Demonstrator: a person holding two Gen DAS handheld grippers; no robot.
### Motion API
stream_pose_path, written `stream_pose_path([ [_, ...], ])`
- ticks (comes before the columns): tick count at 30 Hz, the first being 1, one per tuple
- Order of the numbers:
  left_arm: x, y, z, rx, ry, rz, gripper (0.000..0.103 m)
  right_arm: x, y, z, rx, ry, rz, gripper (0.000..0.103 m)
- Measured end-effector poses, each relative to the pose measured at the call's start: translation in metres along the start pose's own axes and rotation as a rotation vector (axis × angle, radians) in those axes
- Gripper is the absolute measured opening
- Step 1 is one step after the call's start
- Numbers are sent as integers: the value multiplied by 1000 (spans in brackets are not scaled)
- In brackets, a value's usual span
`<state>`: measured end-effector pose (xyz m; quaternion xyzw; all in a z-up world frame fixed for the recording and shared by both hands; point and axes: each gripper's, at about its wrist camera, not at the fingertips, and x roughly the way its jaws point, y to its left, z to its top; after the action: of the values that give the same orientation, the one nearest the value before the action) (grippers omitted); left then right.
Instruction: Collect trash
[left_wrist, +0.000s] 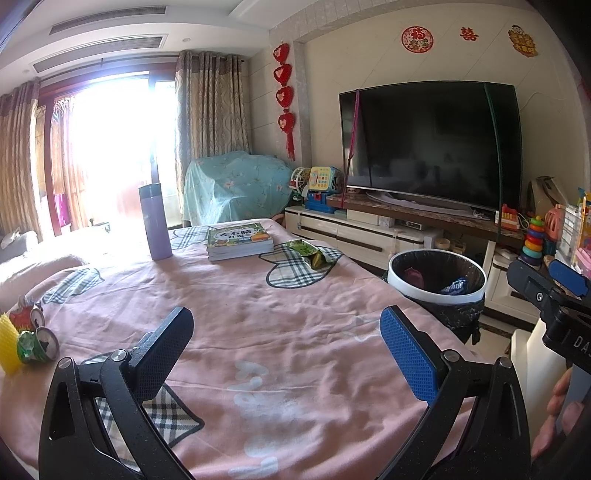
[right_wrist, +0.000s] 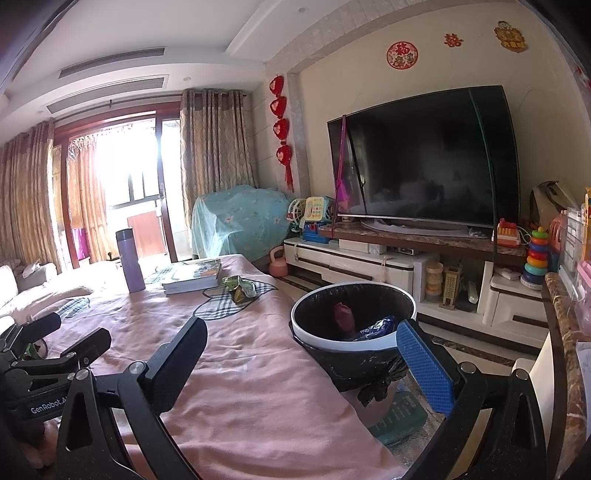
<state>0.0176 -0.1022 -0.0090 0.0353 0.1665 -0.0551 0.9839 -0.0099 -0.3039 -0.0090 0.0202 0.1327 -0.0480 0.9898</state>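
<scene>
A white-rimmed trash bin (left_wrist: 436, 273) (right_wrist: 352, 317) lined with a black bag stands off the table's right edge, with a blue wrapper and a dark red item inside. A crumpled green snack wrapper (left_wrist: 312, 254) (right_wrist: 239, 288) lies on the pink tablecloth (left_wrist: 258, 332) near the books. Crushed cans (left_wrist: 37, 339) and a yellow foam net (left_wrist: 9, 347) sit at the table's left edge. My left gripper (left_wrist: 291, 354) hovers open over the cloth, holding nothing. My right gripper (right_wrist: 306, 362) is open and empty, its blue pad near the bin's front rim.
A purple flask (left_wrist: 155, 221) (right_wrist: 129, 260) and a stack of books (left_wrist: 238, 240) (right_wrist: 192, 277) stand at the far side of the table. Behind the bin are a TV (left_wrist: 428, 144), a white cabinet (right_wrist: 369, 266) and toys. A hand (left_wrist: 561, 417) shows at the right edge.
</scene>
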Motion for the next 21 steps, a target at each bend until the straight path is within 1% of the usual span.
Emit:
stream_pose_path([
  [21,0,1,-1,3,5,-8,103,-1,4,3,0,3,13,103],
])
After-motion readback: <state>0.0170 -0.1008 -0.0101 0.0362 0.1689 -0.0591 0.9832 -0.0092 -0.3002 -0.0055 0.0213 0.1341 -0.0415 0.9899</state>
